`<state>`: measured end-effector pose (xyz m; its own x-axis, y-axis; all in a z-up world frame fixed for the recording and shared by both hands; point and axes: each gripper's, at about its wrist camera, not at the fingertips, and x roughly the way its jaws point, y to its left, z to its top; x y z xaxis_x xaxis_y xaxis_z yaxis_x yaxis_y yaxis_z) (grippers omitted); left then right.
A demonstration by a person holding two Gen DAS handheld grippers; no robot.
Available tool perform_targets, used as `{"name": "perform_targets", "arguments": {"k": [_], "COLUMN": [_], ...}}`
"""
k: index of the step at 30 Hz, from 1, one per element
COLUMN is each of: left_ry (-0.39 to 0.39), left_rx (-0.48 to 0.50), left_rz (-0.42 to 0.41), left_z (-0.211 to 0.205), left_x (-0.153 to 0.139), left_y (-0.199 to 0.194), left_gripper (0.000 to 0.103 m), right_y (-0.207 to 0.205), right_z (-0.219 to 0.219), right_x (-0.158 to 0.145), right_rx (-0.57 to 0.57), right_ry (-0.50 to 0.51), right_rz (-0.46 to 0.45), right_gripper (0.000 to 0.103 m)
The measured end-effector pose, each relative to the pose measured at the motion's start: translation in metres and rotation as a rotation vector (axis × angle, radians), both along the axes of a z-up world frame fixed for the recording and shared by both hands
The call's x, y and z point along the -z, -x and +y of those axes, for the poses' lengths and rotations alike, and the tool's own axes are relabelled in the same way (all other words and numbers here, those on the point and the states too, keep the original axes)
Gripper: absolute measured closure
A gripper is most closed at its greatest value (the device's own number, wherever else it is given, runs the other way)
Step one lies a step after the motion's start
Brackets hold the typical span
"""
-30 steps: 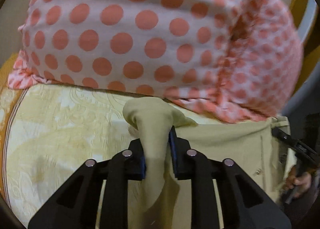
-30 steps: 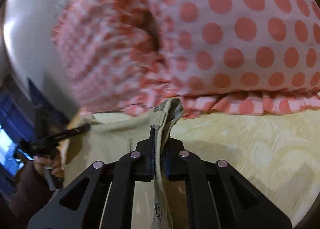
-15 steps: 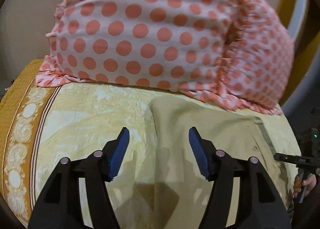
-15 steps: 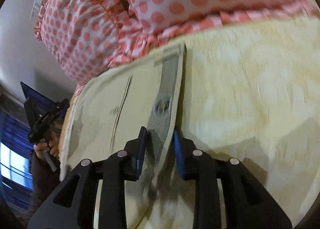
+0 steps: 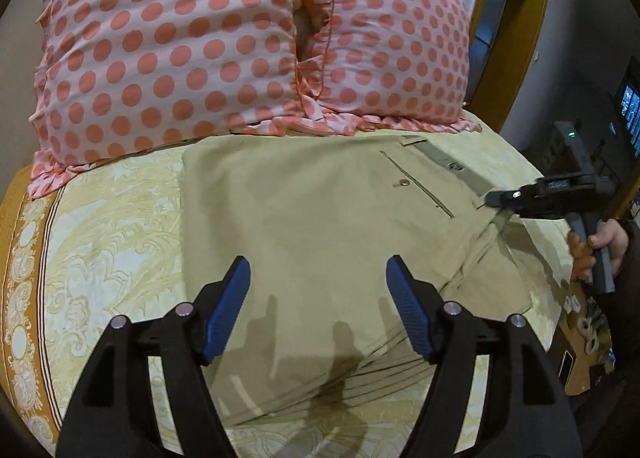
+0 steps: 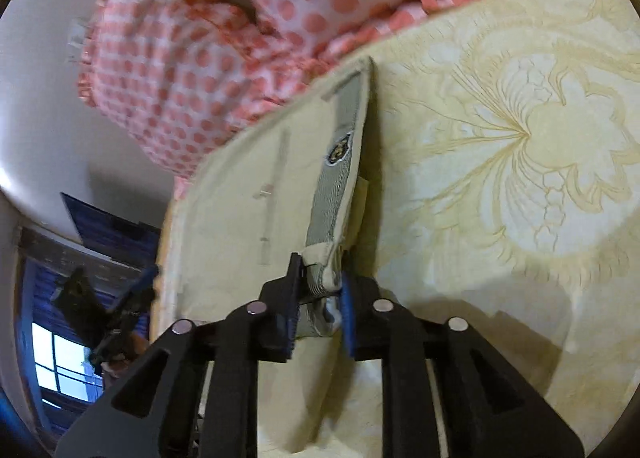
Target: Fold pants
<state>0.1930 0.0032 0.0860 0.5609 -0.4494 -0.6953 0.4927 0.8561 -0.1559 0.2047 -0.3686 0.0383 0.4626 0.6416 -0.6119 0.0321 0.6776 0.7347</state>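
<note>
Lying flat on the yellow bedspread (image 5: 100, 250) against the polka-dot pillows (image 5: 180, 41), the khaki pants (image 5: 320, 217) have just left the left gripper (image 5: 318, 306), now spread wide above them, while the right gripper (image 6: 318, 310) still pinches the waistband (image 6: 336, 177), so one fold looks laid.

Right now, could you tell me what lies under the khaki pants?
The khaki pants lie on a yellow patterned bedspread, which shows around them. Whatever lies directly beneath the cloth is covered.
</note>
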Motion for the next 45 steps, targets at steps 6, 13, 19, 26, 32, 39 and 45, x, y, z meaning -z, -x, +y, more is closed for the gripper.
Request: {"name": "perform_targets", "arguments": {"k": [6,13,19,26,32,39,45], "left_ry": [0.009,-0.004,-0.023,0.013,0.008,0.032,0.069], "left_rx": [-0.019,-0.044,-0.094,-0.147,-0.153,-0.141,-0.115], "left_rz": [0.006,0.02,0.03,0.109,0.147,0.192,0.289], "left_z": [0.013,0.026,0.039,0.057,0.056,0.058,0.044], "left_x": [0.003,0.008,0.011,0.027,0.039,0.044,0.051], "left_y": [-0.005,-0.014,-0.031,-0.05,-0.06,-0.078,-0.13], "left_gripper": [0.031,0.03,0.024,0.024,0.024,0.023,0.024], "right_y": [0.05,0.08,0.067,0.049,0.032,0.029,0.017], "right_z": [0.02,0.029,0.002,0.016,0.017,0.023,0.015], "right_x": [-0.009,0.009,0.015,0.038,0.041,0.041,0.057], "right_rx": [0.012,0.025,0.107,0.0,0.003,-0.08,-0.047], "right_ry": [-0.089,0.004,0.014,-0.106,-0.105,-0.145,-0.263], "right_rz": [0.007,0.037,0.013,0.054,0.033,-0.043,0.019], "right_gripper": [0.089,0.083,0.029,0.057,0.058,0.086,0.084]}}
